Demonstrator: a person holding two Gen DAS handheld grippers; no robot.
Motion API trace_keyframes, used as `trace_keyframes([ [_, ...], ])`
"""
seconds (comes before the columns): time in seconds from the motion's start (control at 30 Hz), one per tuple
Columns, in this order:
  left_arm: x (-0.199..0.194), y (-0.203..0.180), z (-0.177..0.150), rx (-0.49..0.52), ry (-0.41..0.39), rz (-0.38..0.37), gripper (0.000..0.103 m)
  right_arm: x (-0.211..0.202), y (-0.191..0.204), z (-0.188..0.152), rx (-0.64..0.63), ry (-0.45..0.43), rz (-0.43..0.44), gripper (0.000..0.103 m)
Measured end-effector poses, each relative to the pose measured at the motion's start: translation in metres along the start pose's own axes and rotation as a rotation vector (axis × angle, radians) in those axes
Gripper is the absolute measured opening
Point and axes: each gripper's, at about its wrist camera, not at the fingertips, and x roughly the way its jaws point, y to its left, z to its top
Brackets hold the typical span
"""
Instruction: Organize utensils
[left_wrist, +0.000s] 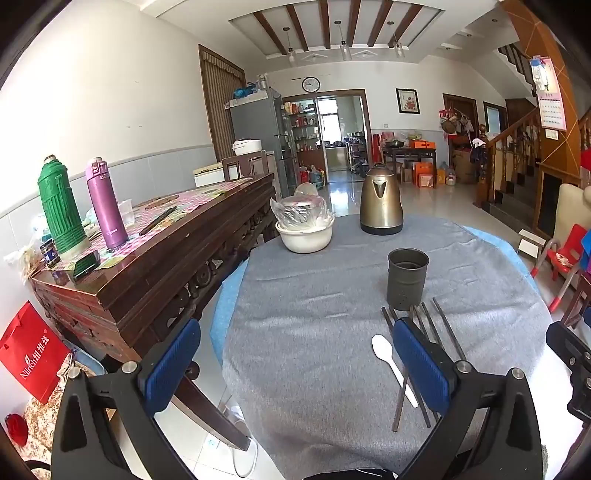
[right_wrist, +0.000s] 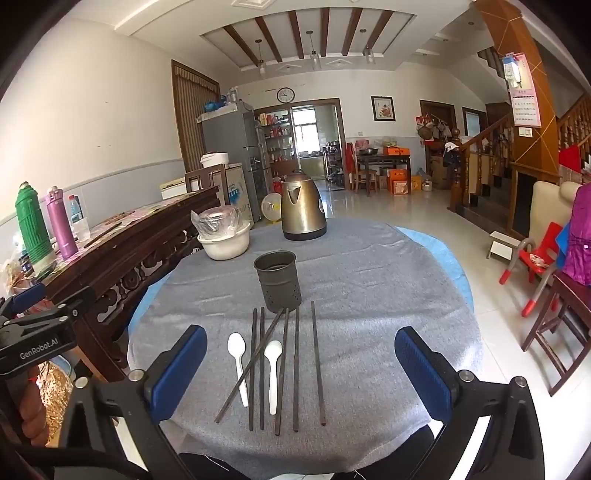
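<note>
Both grippers, left (left_wrist: 295, 363) and right (right_wrist: 301, 371), have black frames, silver screws and ribbed blue pads (right_wrist: 177, 373); the left's body reads "GenRobot.AI".

Grey tablecloth (right_wrist: 369, 295), white spoons (right_wrist: 273, 354), dark chopsticks (right_wrist: 317, 365), bronze kettle (right_wrist: 303, 210), blue-padded gripper (right_wrist: 301, 365)

We hold the left gripper (left_wrist: 295, 360) above the near edge of the desk, its jaws spread wide with nothing between them, the blue pads (left_wrist: 171, 363) facing each other. Our right gripper (right_wrist: 300, 363) hovers level beside it over the same near edge, jaws equally wide and empty. In the right wrist view the left gripper's black body shows at the far left, with part of our hand (right_wrist: 31, 417) beneath it.
</note>
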Motion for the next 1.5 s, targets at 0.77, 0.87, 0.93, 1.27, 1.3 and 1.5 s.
trace_keyframes([
  [0.77, -0.001, -0.002, -0.001, 0.009, 0.003, -0.004, 0.103, -0.007, 0.001, 0.001, -0.005, 0.008, 0.003, 0.102],
  [0.87, -0.001, -0.003, -0.001, 0.01, 0.004, -0.003, 0.103, -0.007, 0.001, 0.001, -0.008, 0.013, 0.002, 0.102],
  [0.93, -0.001, -0.003, -0.002, 0.011, 0.005, -0.004, 0.103, -0.007, 0.001, 0.001, -0.004, 0.015, 0.004, 0.102],
  [1.27, -0.001, -0.002, -0.004, 0.01, 0.006, -0.009, 0.103, -0.008, 0.001, 0.0, -0.006, 0.019, 0.005, 0.102],
  [1.3, -0.001, -0.002, -0.004, 0.011, 0.006, -0.01, 0.103, -0.007, 0.001, 0.0, -0.005, 0.019, 0.005, 0.103],
  [1.5, -0.001, -0.002, -0.003, 0.018, 0.004, -0.015, 0.103, -0.006, 0.002, 0.0, -0.007, 0.017, 0.004, 0.102],
])
